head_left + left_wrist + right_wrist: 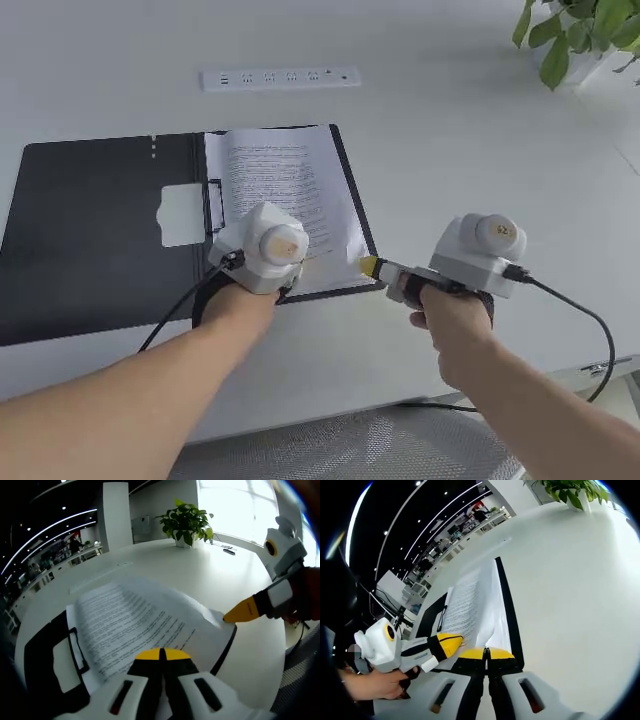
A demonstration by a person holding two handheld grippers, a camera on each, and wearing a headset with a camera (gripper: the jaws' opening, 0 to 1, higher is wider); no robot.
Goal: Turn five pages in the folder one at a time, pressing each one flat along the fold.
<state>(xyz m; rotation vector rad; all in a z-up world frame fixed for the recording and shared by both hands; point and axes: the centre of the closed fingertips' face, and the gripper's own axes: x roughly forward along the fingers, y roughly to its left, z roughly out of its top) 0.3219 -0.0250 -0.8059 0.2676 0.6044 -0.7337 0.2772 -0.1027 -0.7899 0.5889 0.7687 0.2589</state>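
Observation:
A black folder (90,230) lies open on the white table, with a stack of printed pages (280,180) clipped on its right half. My left gripper (161,654) is shut, its yellow tips resting on the lower part of the top page (130,620). My right gripper (486,653) comes in from the right, shut on the top page's lower right corner (487,620), which curls up a little off the stack. In the head view its yellow tip (370,266) meets that corner.
A white power strip (280,77) lies beyond the folder. A potted plant (580,35) stands at the far right. The folder's left cover carries a white label pocket (182,215). Cables trail from both grippers toward the table's near edge (330,400).

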